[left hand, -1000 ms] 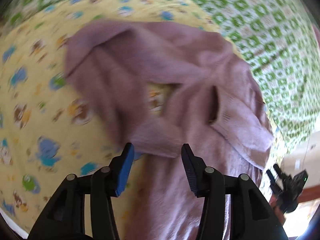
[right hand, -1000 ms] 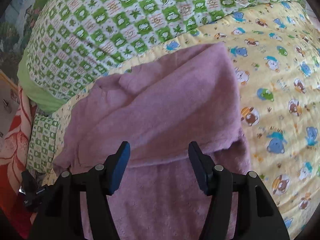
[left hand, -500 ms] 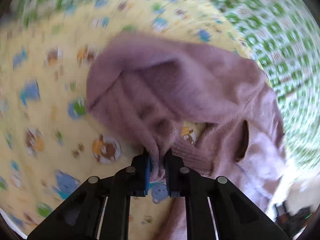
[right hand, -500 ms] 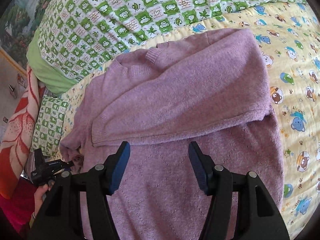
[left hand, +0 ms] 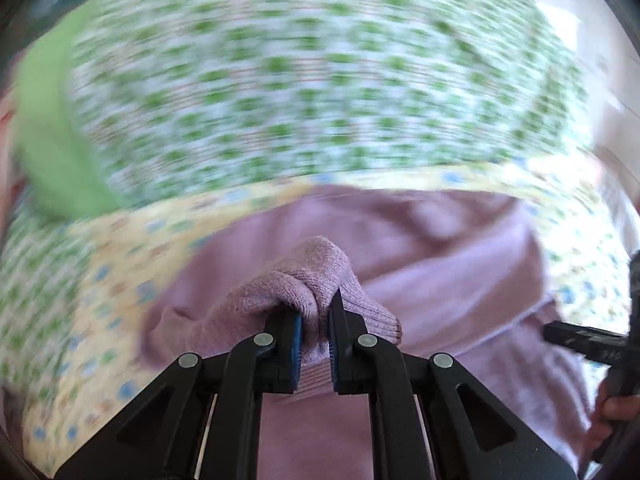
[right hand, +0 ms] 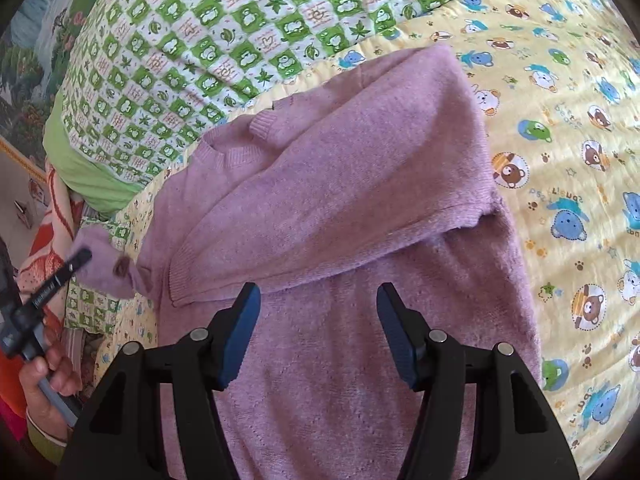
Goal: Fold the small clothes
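Purple sweater sleeve (left hand: 304, 280) clamped by left gripper (left hand: 314, 344); right gripper (right hand: 318, 336) open.

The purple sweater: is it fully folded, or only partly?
Only partly. One sleeve lies across the purple sweater; the left gripper holds the other sleeve cuff off it.

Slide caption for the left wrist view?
Left gripper shut on the purple sweater's sleeve cuff, lifted over the sweater.
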The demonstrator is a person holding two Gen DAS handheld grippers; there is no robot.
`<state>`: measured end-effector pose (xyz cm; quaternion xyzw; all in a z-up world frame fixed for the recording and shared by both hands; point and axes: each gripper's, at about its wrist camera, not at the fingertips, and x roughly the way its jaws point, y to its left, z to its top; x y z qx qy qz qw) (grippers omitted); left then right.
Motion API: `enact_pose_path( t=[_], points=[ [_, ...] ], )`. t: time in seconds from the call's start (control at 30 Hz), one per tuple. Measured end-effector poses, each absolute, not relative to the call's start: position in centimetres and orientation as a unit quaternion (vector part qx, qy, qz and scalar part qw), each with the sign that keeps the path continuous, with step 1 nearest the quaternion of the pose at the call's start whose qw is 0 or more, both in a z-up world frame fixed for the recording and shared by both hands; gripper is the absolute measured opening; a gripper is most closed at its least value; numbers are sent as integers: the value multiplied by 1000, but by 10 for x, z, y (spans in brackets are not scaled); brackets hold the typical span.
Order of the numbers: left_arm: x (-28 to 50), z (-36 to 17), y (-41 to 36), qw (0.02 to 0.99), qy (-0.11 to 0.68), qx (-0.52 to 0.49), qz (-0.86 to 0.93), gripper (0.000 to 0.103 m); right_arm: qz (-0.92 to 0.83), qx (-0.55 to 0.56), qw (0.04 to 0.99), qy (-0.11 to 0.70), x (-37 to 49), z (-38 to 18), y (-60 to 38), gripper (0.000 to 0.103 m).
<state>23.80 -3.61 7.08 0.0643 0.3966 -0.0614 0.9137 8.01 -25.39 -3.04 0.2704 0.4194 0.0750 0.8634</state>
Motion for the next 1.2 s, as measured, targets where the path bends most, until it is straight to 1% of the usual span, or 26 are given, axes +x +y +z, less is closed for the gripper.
enact_pose_path(
  t=[0.07, 0.13, 0.17, 0.2, 0.3, 0.33, 0.37, 0.4, 0.5, 0.53, 0.63, 0.77, 0.83, 0.9, 1.0, 1.03, 1.07, 1.1, 1.13, 1.17, 1.2],
  points=[
    [255, 56, -69, 904, 408, 74, -99, 10, 69, 274, 865, 415, 77, -30, -260, 62],
    [274, 32, -98, 886, 438, 80, -132, 11, 62, 279, 865, 411, 74, -30, -269, 62],
    [282, 19, -108, 877, 452, 83, -138, 13, 58, 281, 866, 410, 72, -30, -273, 62],
    [288, 7, -113, 870, 466, 85, -138, 18, 54, 284, 866, 408, 71, -30, -277, 62],
    [291, -9, -112, 853, 498, 60, -147, 19, 47, 288, 868, 403, 68, -27, -287, 62],
    [288, -9, -108, 853, 497, 52, -150, 22, 47, 288, 868, 401, 67, -26, -289, 62],
    [282, -5, -100, 853, 497, 43, -152, 33, 49, 289, 869, 398, 67, -25, -291, 62],
    [273, -1, -91, 855, 495, 38, -150, 39, 52, 288, 870, 396, 67, -24, -291, 62],
    [244, 15, -50, 869, 478, 19, -128, 48, 71, 278, 874, 391, 70, -22, -285, 62],
    [233, 17, -30, 872, 476, 8, -111, 49, 82, 270, 877, 390, 72, -21, -280, 62],
    [214, 8, 11, 873, 484, -2, -66, 49, 118, 221, 886, 390, 81, -15, -257, 62],
    [213, -24, 64, 856, 517, 10, 14, 49, 147, 95, 902, 394, 100, -10, -208, 62],
    [219, -35, 74, 852, 523, 10, 31, 49, 149, 15, 910, 387, 110, -12, -183, 62],
    [225, -41, 77, 851, 523, 19, 40, 49, 126, -61, 915, 379, 124, -19, -162, 65],
    [243, -49, 72, 852, 519, 36, 65, 49, 113, -117, 907, 389, 154, -37, -148, 65],
    [249, -49, 72, 854, 513, 34, 73, 49, 121, -115, 900, 403, 166, -43, -148, 63],
    [253, -49, 73, 856, 510, 33, 78, 49, 140, -99, 892, 419, 174, -46, -149, 45],
    [257, -48, 73, 857, 507, 32, 82, 49, 169, -67, 880, 439, 182, -47, -152, 33],
    [260, -47, 75, 860, 503, 28, 84, 49, 190, -33, 870, 453, 186, -43, -157, 12],
    [260, -47, 77, 861, 501, 26, 85, 49, 216, 15, 859, 464, 187, -33, -164, 9],
    [262, -46, 78, 862, 500, 24, 86, 49, 244, 70, 846, 468, 184, -23, -172, 9]
  ],
)
